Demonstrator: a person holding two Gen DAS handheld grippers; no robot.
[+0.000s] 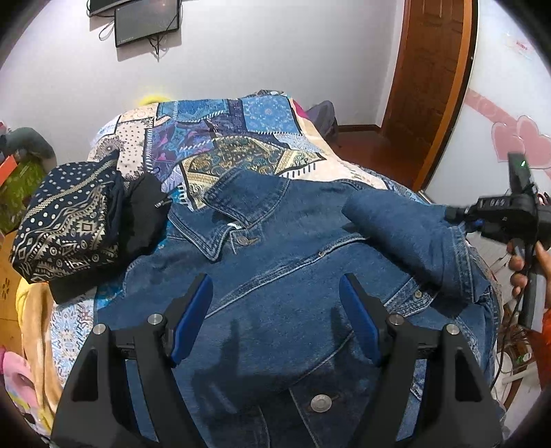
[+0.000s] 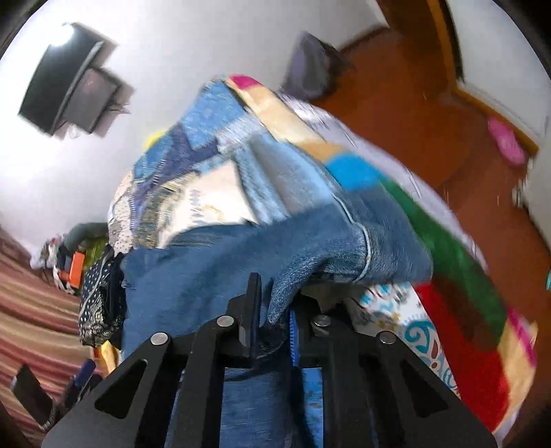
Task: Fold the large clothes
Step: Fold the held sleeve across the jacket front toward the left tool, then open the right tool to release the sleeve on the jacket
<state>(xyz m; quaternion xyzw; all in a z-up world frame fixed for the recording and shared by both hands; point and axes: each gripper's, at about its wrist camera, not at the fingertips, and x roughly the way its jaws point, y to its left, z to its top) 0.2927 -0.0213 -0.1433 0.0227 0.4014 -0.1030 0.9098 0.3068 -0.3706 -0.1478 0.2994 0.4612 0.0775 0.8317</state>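
Note:
A blue denim jacket point(image 1: 275, 275) lies front-up on the patterned bedspread point(image 1: 241, 138), collar toward the far side. My left gripper point(image 1: 275, 296) is open, hovering just above the jacket's chest and holding nothing. My right gripper point(image 2: 272, 306) is shut on the cuff end of the jacket's sleeve point(image 2: 310, 255) and holds it lifted above the bed. In the left wrist view the right gripper point(image 1: 458, 217) shows at the right, with the sleeve point(image 1: 406, 227) drawn across the jacket's right side.
A folded navy patterned cloth point(image 1: 69, 220) and a black garment point(image 1: 144, 213) lie on the bed left of the jacket. Wall-mounted screens point(image 1: 148, 20) hang beyond the bed. A wooden door point(image 1: 430, 86) and floor are to the right. Clutter sits at the left bedside.

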